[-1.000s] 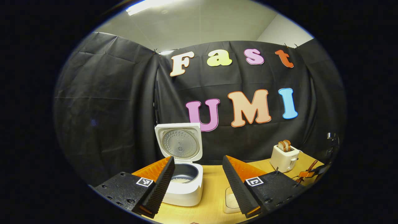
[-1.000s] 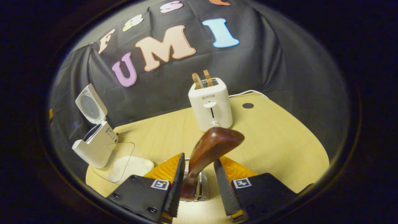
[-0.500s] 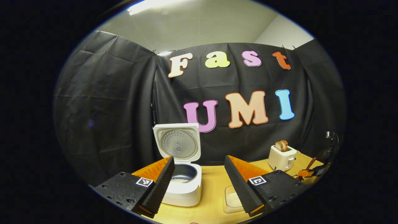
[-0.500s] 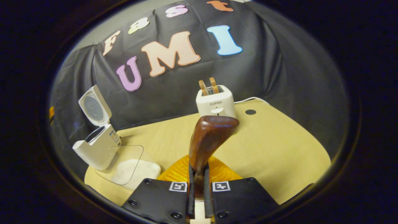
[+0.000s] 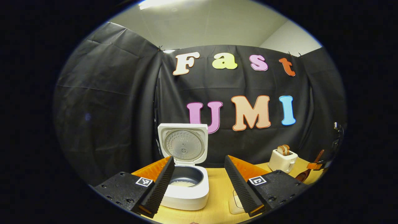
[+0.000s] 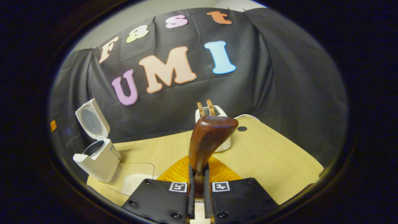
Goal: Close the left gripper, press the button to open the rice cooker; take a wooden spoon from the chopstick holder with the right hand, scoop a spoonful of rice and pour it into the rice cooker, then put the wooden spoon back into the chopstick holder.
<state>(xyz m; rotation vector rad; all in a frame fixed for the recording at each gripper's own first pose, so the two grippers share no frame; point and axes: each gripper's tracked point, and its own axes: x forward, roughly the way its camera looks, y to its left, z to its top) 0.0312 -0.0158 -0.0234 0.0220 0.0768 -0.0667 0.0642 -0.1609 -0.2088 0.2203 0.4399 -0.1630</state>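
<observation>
A pale wooden table (image 6: pixel 273 161) is seen in front of the black cloth wall. At its far left, in the right gripper view, the white rice cooker (image 6: pixel 99 158) is found with its lid (image 6: pixel 91 117) swung up and open; in the left gripper view the same cooker (image 5: pixel 186 189) is seen just beyond the left gripper (image 5: pixel 199 183), with a thin layer of rice (image 5: pixel 181 184) lying in the dark inner pot. The fingers of the left gripper are held spread wide apart, with nothing between them; the cooker is framed between and behind them, nearer the left finger.

A white toaster (image 6: pixel 224 143) holding two slices of bread (image 6: pixel 205 109) is placed at the far side of the table, partly hidden behind the spoon. A clear container of rice (image 6: pixel 133 182) is set on the table just right of the cooker, near the right gripper.

The right gripper (image 6: pixel 199 196) is seen with its fingers pressed together on the handle of the wooden spoon (image 6: pixel 207 140). The handle is pinched between the two fingers, and the spoon's bowl stands up above and beyond the fingertips, tilted slightly to the right. In the left gripper view the spoon (image 5: pixel 307 174) is visible at the far right edge, its bowl hanging down near the table.
</observation>
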